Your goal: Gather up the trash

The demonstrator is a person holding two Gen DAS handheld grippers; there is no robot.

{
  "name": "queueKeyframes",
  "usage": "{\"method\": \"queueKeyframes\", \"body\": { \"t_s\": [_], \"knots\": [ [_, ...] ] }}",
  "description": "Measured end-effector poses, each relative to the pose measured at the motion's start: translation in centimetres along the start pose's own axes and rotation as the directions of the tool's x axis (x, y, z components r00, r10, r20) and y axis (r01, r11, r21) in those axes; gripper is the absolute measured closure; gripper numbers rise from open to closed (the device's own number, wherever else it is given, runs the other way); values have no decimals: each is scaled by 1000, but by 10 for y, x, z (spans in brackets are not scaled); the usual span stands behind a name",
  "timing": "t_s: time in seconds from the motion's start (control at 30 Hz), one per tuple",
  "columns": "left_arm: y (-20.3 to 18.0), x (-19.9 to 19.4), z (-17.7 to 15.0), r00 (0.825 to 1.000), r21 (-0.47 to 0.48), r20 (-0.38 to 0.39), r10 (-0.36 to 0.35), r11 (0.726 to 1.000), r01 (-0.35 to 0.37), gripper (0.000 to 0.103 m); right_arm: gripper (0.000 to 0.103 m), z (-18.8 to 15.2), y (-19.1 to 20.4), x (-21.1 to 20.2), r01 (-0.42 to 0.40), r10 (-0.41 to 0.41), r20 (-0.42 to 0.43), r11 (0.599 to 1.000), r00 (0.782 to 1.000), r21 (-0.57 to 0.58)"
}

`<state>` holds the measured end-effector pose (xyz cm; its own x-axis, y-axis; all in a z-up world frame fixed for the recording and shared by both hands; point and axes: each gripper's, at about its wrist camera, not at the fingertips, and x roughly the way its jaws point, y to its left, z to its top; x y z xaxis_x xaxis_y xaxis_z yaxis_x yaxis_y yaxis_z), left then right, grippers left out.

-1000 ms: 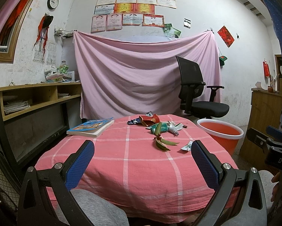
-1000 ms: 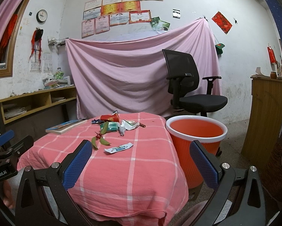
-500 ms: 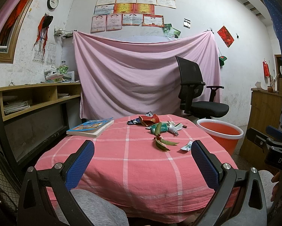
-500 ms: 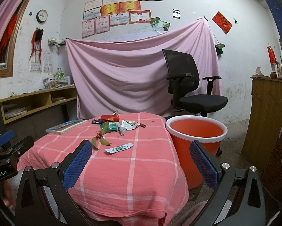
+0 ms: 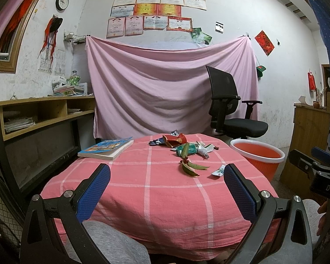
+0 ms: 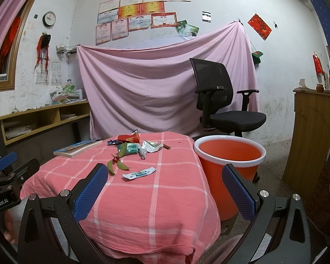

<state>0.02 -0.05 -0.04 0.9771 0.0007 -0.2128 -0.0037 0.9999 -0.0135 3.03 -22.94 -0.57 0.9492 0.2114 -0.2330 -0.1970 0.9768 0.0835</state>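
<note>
Blue-padded left tool and right tool both spread wide, nothing held, low at near edge of tabletop in pink checked cloth. Small printed wrapper lies nearest; leafy sprig just beyond. Farther back, a heap: green packet, red carton, crumpled white piece, possibly paper. Book far left. Orange bin on floor beside tabletop, right.

Matt cloth tablecloth — ribbed plastic bin.
</note>
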Motion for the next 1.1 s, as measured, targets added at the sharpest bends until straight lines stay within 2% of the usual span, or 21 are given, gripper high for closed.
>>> {"method": "queueKeyframes", "body": {
  "t_s": [0.87, 1.1],
  "knots": [
    [-5, 3, 3, 1000, 0, 2, 0, 1000, 0, 2, 0, 4, 5, -6, -8, 8, 6, 1000, 1000, -5],
    [5, -12, 10, 1000, -43, 23, 20, 999, -19, 2, 0, 6, 6, -3, -7, 7, 1, 1000, 1000, 0]
  ]
}}
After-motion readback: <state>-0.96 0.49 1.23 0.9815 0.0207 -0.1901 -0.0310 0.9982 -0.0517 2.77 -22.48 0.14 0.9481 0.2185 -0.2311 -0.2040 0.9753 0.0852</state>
